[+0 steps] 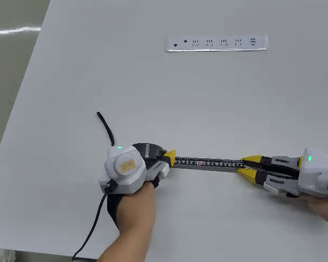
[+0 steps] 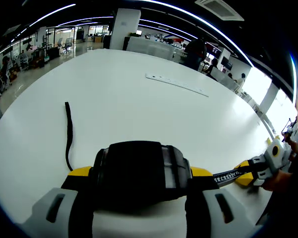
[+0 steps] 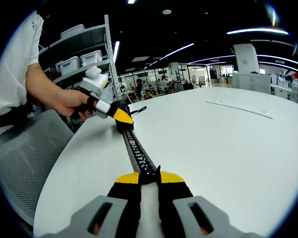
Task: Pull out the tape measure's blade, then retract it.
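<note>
A black tape measure case (image 2: 139, 171) sits clamped between the yellow-tipped fingers of my left gripper (image 1: 163, 158), low on the white table. Its blade (image 1: 208, 162) runs out to the right, printed with numbers, and lies just above the table. My right gripper (image 1: 246, 166) is shut on the blade's end; in the right gripper view the blade (image 3: 137, 154) stretches from my right gripper (image 3: 149, 177) away to the case (image 3: 123, 124) and the left gripper (image 3: 114, 115). A black wrist strap (image 1: 105, 128) trails from the case toward the upper left.
A white power strip (image 1: 216, 43) lies at the far side of the white table (image 1: 153, 82). A black cable (image 1: 95, 224) hangs from the left gripper toward the table's near edge. A person's hands hold both grippers.
</note>
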A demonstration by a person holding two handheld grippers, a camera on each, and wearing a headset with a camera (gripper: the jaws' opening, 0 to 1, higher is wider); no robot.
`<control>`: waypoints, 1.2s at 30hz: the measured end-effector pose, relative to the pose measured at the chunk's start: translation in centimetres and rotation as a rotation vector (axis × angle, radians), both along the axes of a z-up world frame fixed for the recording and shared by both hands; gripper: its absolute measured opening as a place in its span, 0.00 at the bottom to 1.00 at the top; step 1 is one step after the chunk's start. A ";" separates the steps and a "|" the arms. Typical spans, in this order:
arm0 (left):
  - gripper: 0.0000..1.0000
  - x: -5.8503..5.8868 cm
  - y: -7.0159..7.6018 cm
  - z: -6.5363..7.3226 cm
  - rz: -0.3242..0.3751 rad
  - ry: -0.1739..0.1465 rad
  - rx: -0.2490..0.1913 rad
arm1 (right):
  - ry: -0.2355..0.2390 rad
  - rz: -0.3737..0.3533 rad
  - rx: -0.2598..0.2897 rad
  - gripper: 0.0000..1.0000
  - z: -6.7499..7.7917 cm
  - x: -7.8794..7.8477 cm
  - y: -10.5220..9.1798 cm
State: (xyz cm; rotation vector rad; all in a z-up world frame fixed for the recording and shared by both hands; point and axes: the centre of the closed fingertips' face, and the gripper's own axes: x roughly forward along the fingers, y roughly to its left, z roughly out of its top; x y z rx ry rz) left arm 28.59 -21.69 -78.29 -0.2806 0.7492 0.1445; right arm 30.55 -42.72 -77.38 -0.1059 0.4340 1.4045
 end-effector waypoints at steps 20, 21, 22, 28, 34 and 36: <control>0.72 0.0 0.0 0.0 0.001 -0.003 -0.007 | 0.002 0.037 0.000 0.11 -0.1 -0.2 2.8; 0.72 0.0 0.0 0.0 0.001 -0.002 -0.007 | 0.000 0.039 0.000 0.11 0.0 -0.2 2.9; 0.72 0.0 0.0 0.0 0.001 -0.002 -0.007 | 0.000 0.040 0.000 0.11 0.0 -0.2 3.0; 0.72 0.0 0.0 0.0 0.003 -0.003 -0.009 | 0.000 0.042 0.001 0.11 0.0 -0.2 3.2; 0.72 0.0 0.0 0.0 0.005 -0.002 -0.013 | -0.003 0.045 0.001 0.11 0.0 -0.1 3.7; 0.72 0.0 0.0 0.1 0.005 -0.002 -0.014 | -0.002 0.047 0.002 0.11 0.0 0.0 3.9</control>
